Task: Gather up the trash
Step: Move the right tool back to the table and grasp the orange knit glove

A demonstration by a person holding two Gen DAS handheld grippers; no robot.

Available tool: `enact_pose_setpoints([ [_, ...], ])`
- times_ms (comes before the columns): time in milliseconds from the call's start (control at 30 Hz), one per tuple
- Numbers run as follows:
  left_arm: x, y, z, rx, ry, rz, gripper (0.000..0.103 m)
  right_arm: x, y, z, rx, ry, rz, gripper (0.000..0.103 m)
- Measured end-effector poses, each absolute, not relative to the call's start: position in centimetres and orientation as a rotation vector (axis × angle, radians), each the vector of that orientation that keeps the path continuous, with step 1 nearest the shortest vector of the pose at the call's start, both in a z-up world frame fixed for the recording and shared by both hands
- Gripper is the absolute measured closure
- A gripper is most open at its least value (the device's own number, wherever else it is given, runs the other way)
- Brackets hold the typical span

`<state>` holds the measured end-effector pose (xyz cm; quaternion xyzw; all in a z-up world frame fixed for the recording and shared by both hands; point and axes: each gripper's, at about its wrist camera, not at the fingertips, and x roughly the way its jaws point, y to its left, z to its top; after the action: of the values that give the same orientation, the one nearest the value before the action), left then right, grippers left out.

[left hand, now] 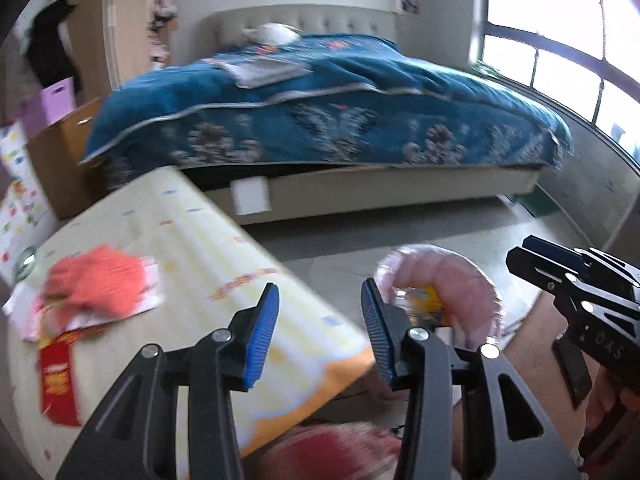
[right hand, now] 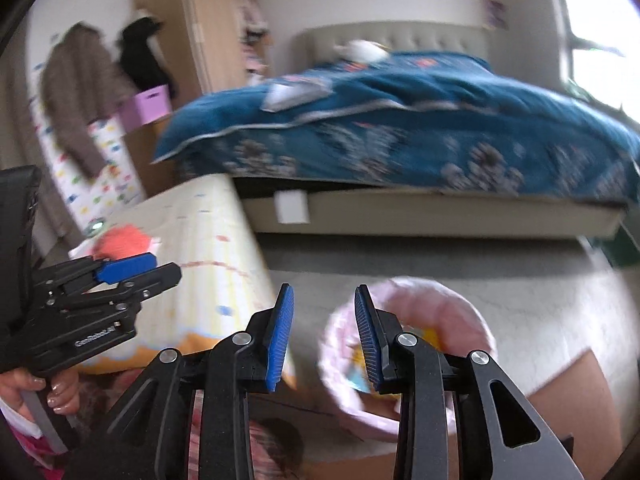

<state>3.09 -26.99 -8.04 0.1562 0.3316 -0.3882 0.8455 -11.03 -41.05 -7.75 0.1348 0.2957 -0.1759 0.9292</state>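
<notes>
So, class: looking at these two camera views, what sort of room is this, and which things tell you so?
Most likely a bedroom: a bed with a blue quilt and padded headboard, clothes hanging by a wooden wardrobe.

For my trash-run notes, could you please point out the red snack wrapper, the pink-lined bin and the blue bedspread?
red snack wrapper (left hand: 58, 380), left wrist view, middle of its flat face
pink-lined bin (right hand: 440, 300), right wrist view, far rim
blue bedspread (left hand: 340, 92), left wrist view, top surface

Left gripper (left hand: 320, 334), fingers apart and empty, hangs between the littered table (left hand: 192, 240) and pink-lined bin (left hand: 460, 280).
</notes>
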Motion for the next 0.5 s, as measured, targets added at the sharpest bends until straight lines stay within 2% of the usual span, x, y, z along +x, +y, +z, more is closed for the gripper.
enact_pose_setpoints([
  [67,3.7,-24.8,-7.5,0.318,0.686,-0.771,0.054,-10.1,-39.8,-7.2,0.252,0.605,-0.331,0.069],
  [200,5.4,-19.8,-6.8,0.287,0.671,-0.638,0.053,-6.8,-35.9,-5.8,0.181,0.604,-0.252,0.069],
  [500,9.8,-9.1,-7.0,0.164,0.701,-0.383,0.044,0.2,-28.2,-4.7,0.071,0.632,-0.059,0.056],
])
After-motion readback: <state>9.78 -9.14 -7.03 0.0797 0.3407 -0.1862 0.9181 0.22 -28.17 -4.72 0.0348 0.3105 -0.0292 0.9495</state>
